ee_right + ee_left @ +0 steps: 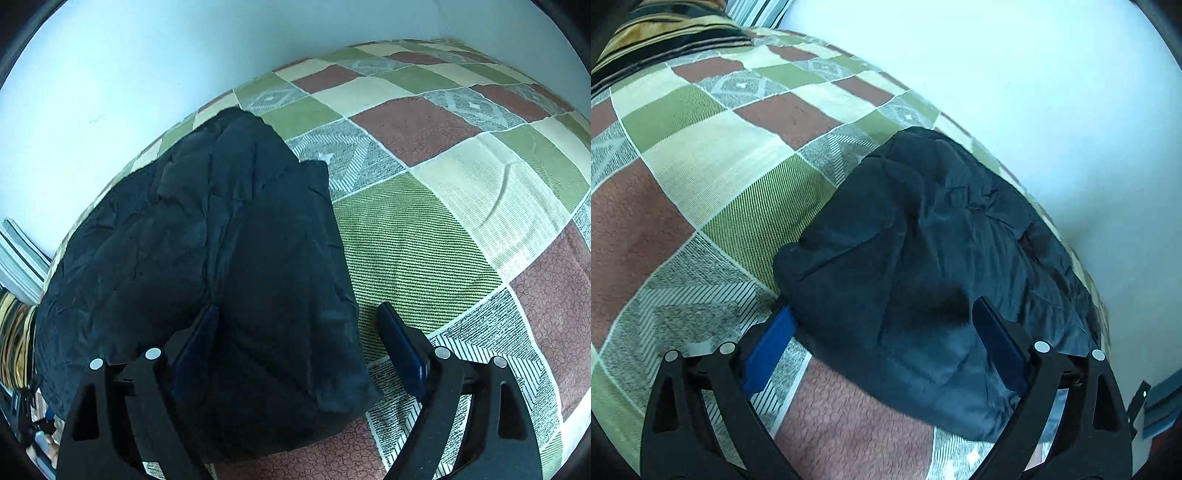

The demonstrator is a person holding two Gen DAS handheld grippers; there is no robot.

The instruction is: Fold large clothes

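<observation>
Lying as a folded bundle on the patchwork bedspread (pixel 701 155), the crinkled navy padded jacket (pixel 923 240) stretches lengthwise away between the wide-spread fingers of the left gripper (pixel 882 314) and the right gripper (pixel 299 314), both equally near.
</observation>
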